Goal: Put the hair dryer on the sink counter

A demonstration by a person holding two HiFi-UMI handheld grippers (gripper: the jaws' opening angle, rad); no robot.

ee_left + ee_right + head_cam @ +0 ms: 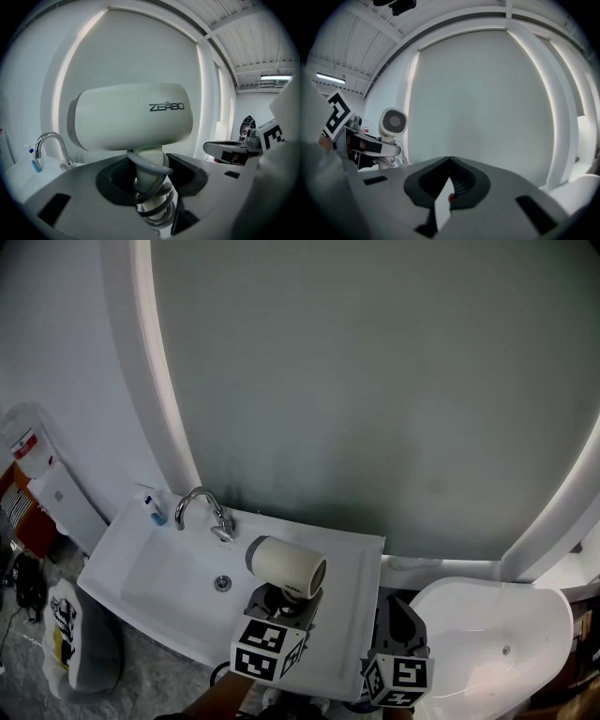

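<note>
The cream hair dryer (286, 566) is held by its handle in my left gripper (280, 602), barrel pointing left, just above the right part of the white sink counter (352, 589). In the left gripper view the hair dryer (131, 117) fills the middle. My left gripper (149, 176) is shut on its handle, round which the grey cord is wound. My right gripper (397, 622) hangs to the right of the sink, its jaws shut with nothing between them. The right gripper view shows that gripper (450, 161) and the hair dryer (393, 123) from its rear grille.
A chrome faucet (202, 509) and a small blue-capped bottle (155, 512) stand at the basin's back left. A large lit mirror (375, 381) rises behind the sink. A white toilet (497, 638) sits at the right. Bags and a canister (28, 451) lie at the left.
</note>
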